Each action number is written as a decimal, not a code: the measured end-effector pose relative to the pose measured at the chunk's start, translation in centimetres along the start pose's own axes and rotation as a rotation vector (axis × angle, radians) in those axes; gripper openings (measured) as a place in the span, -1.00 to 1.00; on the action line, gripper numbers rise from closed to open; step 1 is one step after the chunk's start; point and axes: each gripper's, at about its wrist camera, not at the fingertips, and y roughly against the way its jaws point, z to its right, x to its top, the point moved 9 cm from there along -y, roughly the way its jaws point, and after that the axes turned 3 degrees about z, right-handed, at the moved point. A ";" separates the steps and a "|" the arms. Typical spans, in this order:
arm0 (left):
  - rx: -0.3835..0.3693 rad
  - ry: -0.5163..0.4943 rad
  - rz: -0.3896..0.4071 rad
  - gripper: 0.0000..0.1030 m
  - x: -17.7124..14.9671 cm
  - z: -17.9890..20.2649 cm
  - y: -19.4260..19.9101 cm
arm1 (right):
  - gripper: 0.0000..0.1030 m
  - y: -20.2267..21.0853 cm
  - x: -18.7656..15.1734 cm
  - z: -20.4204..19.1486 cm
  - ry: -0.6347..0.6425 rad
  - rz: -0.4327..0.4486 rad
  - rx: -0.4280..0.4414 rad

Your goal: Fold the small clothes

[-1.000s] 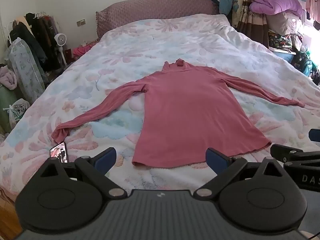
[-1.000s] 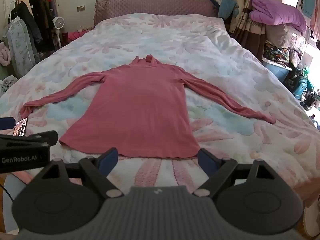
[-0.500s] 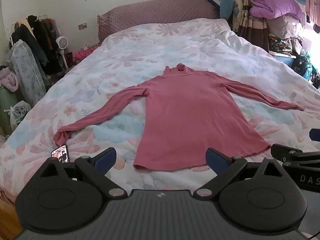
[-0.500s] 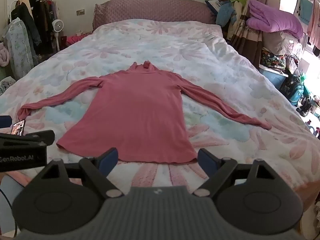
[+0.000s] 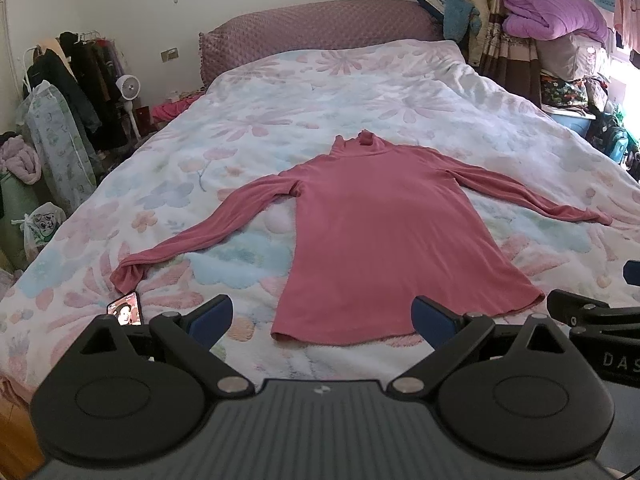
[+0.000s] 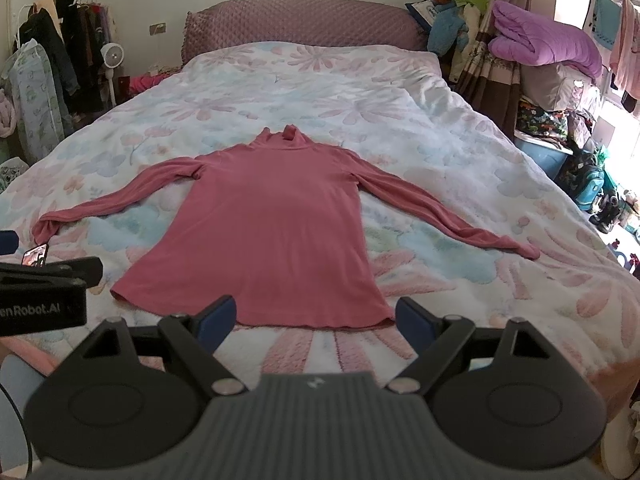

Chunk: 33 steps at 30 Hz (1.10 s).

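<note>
— On the bed (image 5: 400,92), at twelve o'clock from both cameras, what lies there?

— One pink turtleneck top (image 5: 384,232), spread flat on the flowered quilt with its collar toward the padded headboard (image 5: 320,28) and its hem toward the near edge; both sleeves are stretched out, one cuff at about nine o'clock and the other at about three o'clock.

— And the grippers?

— The left gripper (image 5: 322,316) hangs over the near edge of the bed with its blue fingers (image 5: 210,316) spread wide and nothing between them; the hem shows in the gap, but whether anything touches it I cannot tell; the right gripper (image 6: 316,316) is the same, fingers (image 6: 414,318) wide apart and empty, the hem just beyond them.

— Do they see each other?

— Yes; in the left wrist view the other tool's black body pokes in at three o'clock, and in the right wrist view it pokes in at nine o'clock.

— Anything else on the quilt?

— A phone (image 5: 126,310) with a lit screen, just beside the cuff at nine o'clock; off the bed, a rack of dark clothes (image 5: 76,80) and a small white fan (image 5: 128,86) at ten o'clock, and a folded purple blanket (image 5: 552,16) on a pile at two o'clock.
</note>
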 end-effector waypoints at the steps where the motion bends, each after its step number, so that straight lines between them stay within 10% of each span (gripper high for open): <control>1: -0.001 -0.002 0.000 1.00 0.0 0.0 0.0 | 0.61 0.0 0.0 0.1 -0.001 0.001 0.000; 33: 0.004 0.021 -0.001 1.00 0.4 -0.3 0.5 | 0.61 1.1 0.3 -0.1 -0.005 0.035 -0.009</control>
